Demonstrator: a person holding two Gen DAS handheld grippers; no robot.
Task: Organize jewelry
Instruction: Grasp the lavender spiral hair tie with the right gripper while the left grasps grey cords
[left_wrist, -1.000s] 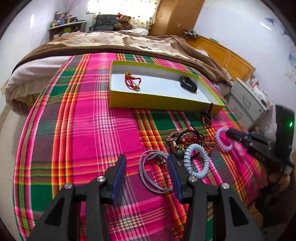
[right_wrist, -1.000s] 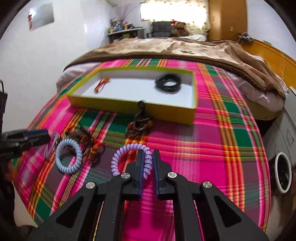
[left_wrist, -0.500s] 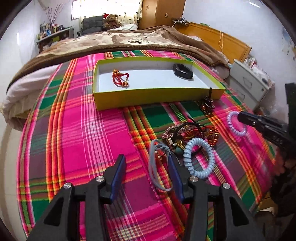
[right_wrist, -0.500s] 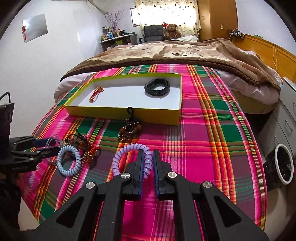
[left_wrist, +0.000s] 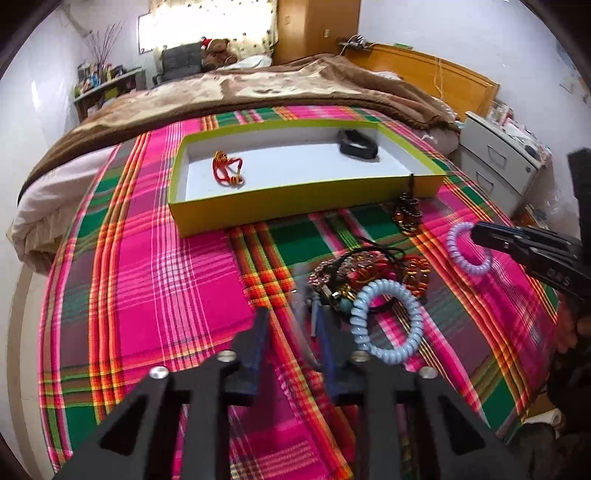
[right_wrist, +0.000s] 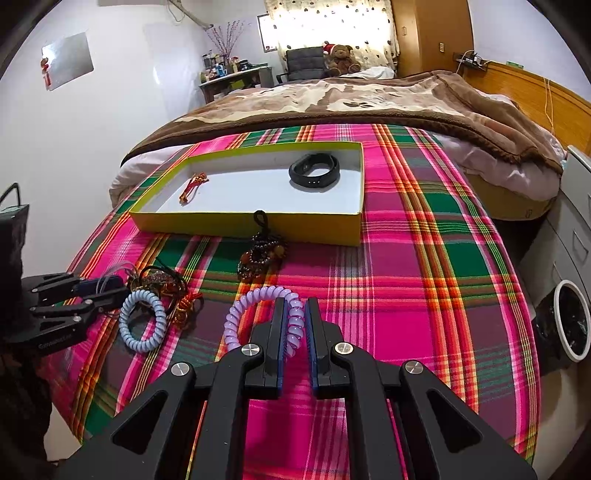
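Observation:
A yellow-green box (left_wrist: 295, 206) (right_wrist: 240, 223) on the plaid bedspread holds a red cord bracelet (left_wrist: 227, 171) and a black band (left_wrist: 356, 144). In front of it lie a dark bead bracelet (left_wrist: 406, 214), a tangled pile of bracelets (left_wrist: 362, 269) and a light blue spiral band (left_wrist: 360, 314) (right_wrist: 127, 314). My left gripper (left_wrist: 291, 325) (right_wrist: 110, 288) is closing, with a blurred grey cord bracelet (left_wrist: 306, 321) between its jaws and a gap still beside it. My right gripper (right_wrist: 293, 306) (left_wrist: 480, 230) is shut on a purple spiral band (right_wrist: 236, 317) (left_wrist: 450, 240), low over the spread.
A brown blanket (right_wrist: 369, 103) covers the far half of the bed. A grey drawer unit (left_wrist: 495, 158) and a white-rimmed bin (right_wrist: 569, 321) stand off the bed's right side. The bed's front edge drops away just behind both grippers.
The left jaws have narrowed from wide open around the grey cord, and the left gripper has shifted and rolled a little. The right gripper stays still, holding the purple band.

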